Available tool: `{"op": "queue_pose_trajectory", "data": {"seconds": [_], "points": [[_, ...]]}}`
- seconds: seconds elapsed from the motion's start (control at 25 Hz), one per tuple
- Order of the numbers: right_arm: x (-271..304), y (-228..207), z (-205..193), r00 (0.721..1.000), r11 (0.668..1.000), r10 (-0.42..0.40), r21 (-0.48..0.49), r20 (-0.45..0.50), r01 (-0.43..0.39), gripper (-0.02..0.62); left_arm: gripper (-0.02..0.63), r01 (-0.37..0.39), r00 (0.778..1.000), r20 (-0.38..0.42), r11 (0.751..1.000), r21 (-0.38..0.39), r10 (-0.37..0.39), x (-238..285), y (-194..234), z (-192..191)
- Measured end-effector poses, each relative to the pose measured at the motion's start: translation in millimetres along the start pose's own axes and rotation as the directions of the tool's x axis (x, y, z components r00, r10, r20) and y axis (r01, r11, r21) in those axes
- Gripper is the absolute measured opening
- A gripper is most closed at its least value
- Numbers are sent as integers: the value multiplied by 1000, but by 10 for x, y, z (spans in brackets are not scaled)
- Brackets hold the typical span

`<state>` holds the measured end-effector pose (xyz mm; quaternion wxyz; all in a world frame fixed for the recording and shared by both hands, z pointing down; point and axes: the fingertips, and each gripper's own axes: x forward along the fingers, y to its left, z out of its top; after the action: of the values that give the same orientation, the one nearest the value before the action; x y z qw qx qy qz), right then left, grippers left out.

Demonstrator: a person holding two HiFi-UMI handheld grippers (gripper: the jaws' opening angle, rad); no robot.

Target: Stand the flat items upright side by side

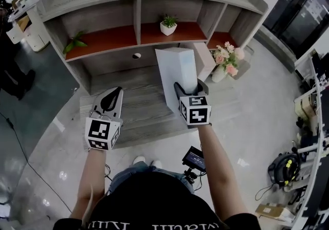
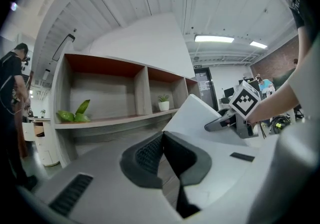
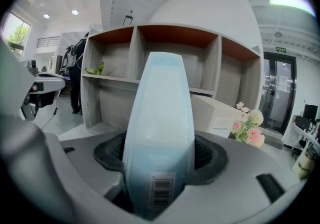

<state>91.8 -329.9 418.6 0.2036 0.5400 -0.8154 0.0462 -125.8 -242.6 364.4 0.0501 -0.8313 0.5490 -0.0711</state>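
Observation:
My right gripper (image 1: 189,89) is shut on a tall, flat, pale blue box (image 1: 177,72) and holds it upright above the shelf unit's low wooden base (image 1: 139,103). In the right gripper view the box (image 3: 160,118), with a barcode near its lower end, fills the gap between the pads (image 3: 112,155). A second flat white box (image 1: 204,59) leans in the lower right bay, seen too in the right gripper view (image 3: 220,118). My left gripper (image 1: 112,99) hovers to the left of the blue box, shut and empty; its pads (image 2: 147,155) meet.
The grey shelf unit has red-brown boards (image 1: 110,38). A small potted plant (image 1: 168,24) stands in the middle bay and a green sprig (image 1: 74,42) lies in the left bay. A vase of pink flowers (image 1: 227,60) sits at the right end. A person (image 2: 12,97) stands at the left.

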Motion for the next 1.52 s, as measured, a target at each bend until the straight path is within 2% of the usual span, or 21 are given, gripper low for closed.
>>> {"op": "queue_pose_trajectory", "data": {"seconds": [0.16, 0.4, 0.48, 0.68, 0.88, 1.0, 1.16, 1.32, 1.52], "points": [[-85, -77, -83, 992, 996, -73, 51, 99, 68, 310, 11, 34, 999, -15, 999, 9, -34, 41, -139, -45], [-72, -195, -181, 976, 986, -155, 87, 151, 143, 316, 11, 55, 998, -34, 998, 20, -55, 42, -228, -85], [-38, -233, -248, 975, 983, -170, 101, 141, 157, 321, 11, 54, 998, -37, 998, 21, -53, 33, -226, -89], [109, -273, -497, 991, 980, -130, 150, -36, 134, 330, 11, 57, 998, -38, 998, 21, -56, 35, -226, -93], [258, -272, -784, 969, 965, -118, 206, -218, 164, 330, 11, 57, 998, -42, 998, 25, -56, 32, -196, -103], [364, -291, -895, 957, 950, -114, 252, -265, 183, 333, 11, 52, 998, -47, 998, 32, -50, 30, -151, -110], [492, -280, -909, 953, 956, -97, 239, -286, 169, 342, 11, 37, 998, -52, 999, 32, -36, 23, -77, -121], [562, -304, -1026, 919, 948, -71, 260, -388, 183, 342, 11, 33, 998, -59, 999, 31, -31, 40, -52, -138], [648, -379, -1107, 882, 904, -36, 361, -469, 229, 351, 11, 30, 998, -64, 999, 29, -28, 95, -25, -152]]}}
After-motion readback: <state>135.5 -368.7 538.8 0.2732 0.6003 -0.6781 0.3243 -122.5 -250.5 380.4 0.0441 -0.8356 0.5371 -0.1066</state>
